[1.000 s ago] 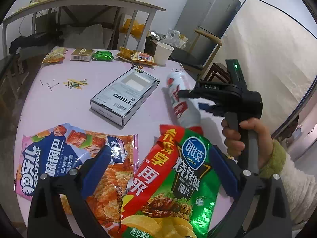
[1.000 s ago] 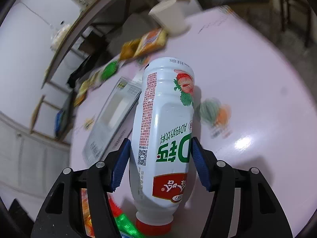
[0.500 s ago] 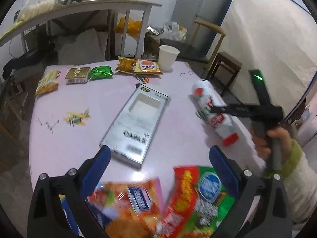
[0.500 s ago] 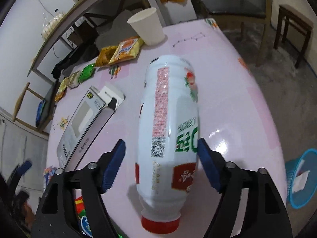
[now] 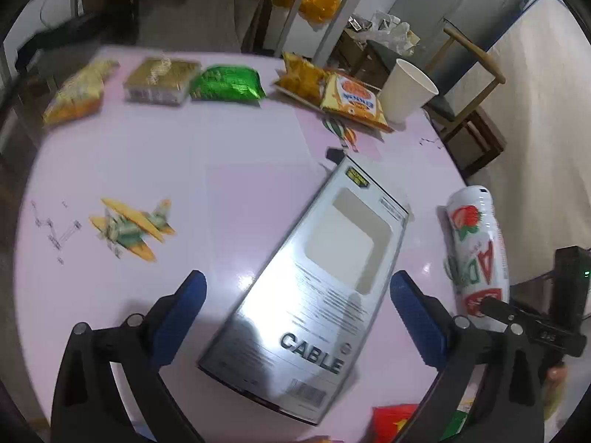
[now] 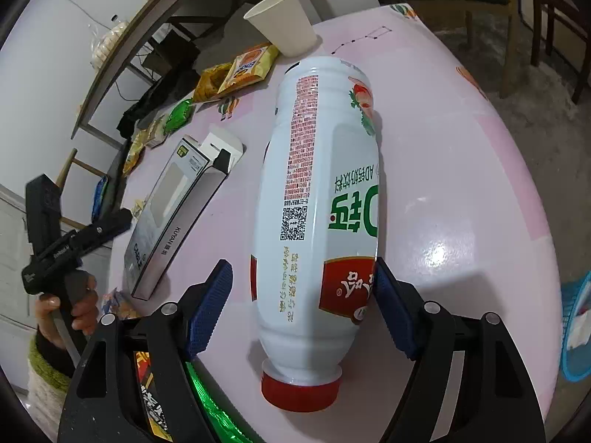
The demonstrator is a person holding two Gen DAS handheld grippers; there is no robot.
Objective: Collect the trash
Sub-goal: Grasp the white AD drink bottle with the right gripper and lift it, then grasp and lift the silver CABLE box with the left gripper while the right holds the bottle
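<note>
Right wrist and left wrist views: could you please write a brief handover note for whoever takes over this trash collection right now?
Left gripper: open, empty, above the CABLE box.
Right gripper: open around the white bottle, which lies on the pink table; one pad touches it, the other is clear.
Snack packets and paper cup: far table edge.
Blue basket: on the floor, right.
Done: unclear.
Left: bottle, box, packets and cup are all on the table.
</note>
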